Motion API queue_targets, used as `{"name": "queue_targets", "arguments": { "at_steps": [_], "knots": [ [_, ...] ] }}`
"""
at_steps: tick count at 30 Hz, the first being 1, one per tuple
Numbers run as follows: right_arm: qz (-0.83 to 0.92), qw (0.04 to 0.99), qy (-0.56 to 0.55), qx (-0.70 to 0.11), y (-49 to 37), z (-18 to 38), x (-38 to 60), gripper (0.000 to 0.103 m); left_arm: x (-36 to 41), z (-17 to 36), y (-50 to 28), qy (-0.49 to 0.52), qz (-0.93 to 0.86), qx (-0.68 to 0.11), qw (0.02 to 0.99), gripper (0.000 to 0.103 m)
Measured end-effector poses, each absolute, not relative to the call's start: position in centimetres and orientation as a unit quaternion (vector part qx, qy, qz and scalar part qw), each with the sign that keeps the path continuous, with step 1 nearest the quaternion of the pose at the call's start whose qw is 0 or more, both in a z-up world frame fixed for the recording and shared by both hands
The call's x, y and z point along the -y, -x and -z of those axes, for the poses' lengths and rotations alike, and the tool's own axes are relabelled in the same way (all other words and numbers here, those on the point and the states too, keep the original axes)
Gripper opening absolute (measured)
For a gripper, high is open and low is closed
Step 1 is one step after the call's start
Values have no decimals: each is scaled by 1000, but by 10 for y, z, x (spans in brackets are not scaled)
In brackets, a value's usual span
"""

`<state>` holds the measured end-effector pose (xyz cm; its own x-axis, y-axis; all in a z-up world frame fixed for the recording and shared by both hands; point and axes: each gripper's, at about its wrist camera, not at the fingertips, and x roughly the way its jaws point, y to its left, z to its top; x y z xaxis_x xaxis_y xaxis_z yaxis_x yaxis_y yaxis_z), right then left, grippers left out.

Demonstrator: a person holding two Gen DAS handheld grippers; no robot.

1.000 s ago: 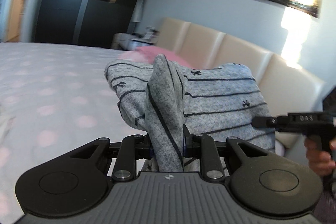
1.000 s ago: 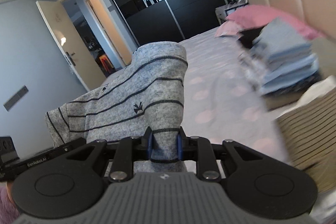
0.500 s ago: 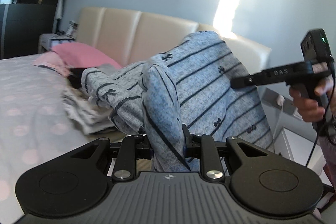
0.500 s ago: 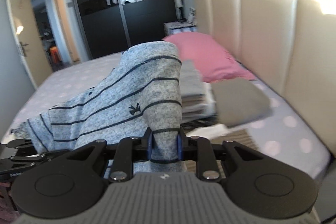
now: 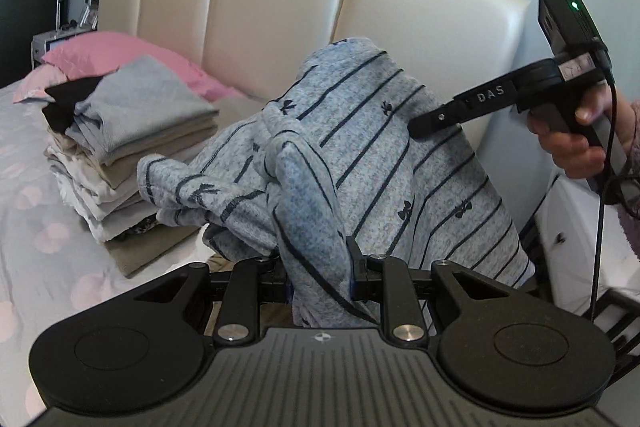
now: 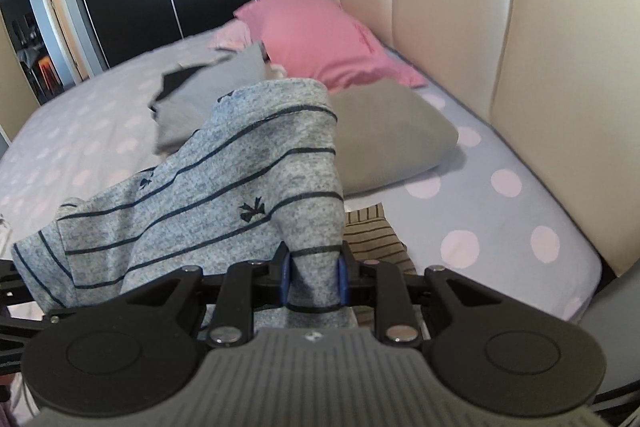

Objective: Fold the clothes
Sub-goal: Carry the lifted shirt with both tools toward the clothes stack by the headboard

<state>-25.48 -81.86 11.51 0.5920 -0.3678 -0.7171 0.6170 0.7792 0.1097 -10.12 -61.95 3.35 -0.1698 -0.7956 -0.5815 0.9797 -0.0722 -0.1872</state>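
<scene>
A folded grey garment with dark stripes and small bow prints [image 5: 384, 163] hangs in the air between both grippers. My left gripper [image 5: 318, 277] is shut on one end of it. My right gripper [image 6: 314, 277] is shut on the other end [image 6: 224, 195]; it also shows from the side in the left wrist view [image 5: 424, 119], held in a hand. A stack of folded clothes [image 5: 120, 155] stands on the bed just left of the held garment, and shows behind it in the right wrist view [image 6: 200, 95].
The bed sheet [image 6: 480, 223] is pale with pink dots. A pink pillow [image 6: 320, 39] and a grey-brown folded piece [image 6: 392, 139] lie by the beige padded headboard [image 5: 260, 19]. A striped piece [image 6: 372, 231] lies under the garment. A white nightstand [image 5: 580, 227] is at the right.
Both grippers have swung with the garment from the open bed toward the headboard. The stack of folded clothes and the pillow are now close, and the garment hangs lower over the bed.
</scene>
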Motion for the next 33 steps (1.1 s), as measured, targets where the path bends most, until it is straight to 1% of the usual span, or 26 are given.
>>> {"name": "queue_targets", "arguments": {
  "at_steps": [6,9,13,15,16,17,18,19,20,22,24,26,30,33],
  "knots": [
    [268,870,-185,-371,215,-66,857,25,656,-5,74,-185,701,-303,618,22],
    [270,864,-200,-375,200,-43,872,27,668,10,59,-181,693,-328,616,24],
    [298,852,-229,-365,199,-21,885,33,671,22,45,-169,686,-360,610,27],
    [317,847,-238,-353,204,-16,888,34,666,23,40,-164,685,-366,608,30],
    [328,847,-238,-344,209,-18,887,34,662,22,38,-165,685,-363,609,34],
    [339,847,-238,-335,214,-21,885,34,658,20,37,-165,685,-361,610,42],
    [350,846,-238,-324,222,-25,884,34,653,18,35,-167,684,-352,617,45],
    [360,846,-238,-314,229,-30,882,34,648,15,33,-169,679,-337,630,52],
    [362,847,-237,-308,236,-35,878,34,643,12,30,-169,673,-321,645,54],
    [366,851,-235,-296,250,-45,870,34,634,3,24,-161,662,-313,662,54],
    [358,858,-219,-297,262,-53,853,37,628,-3,17,-147,660,-323,662,54],
    [356,861,-207,-299,274,-57,838,55,621,-9,19,-144,663,-320,662,54],
    [368,852,-217,-302,307,-48,817,55,618,-13,38,-163,677,-299,652,52],
    [383,837,-253,-297,339,-27,809,57,618,-6,54,-179,686,-295,641,51]
  ]
}}
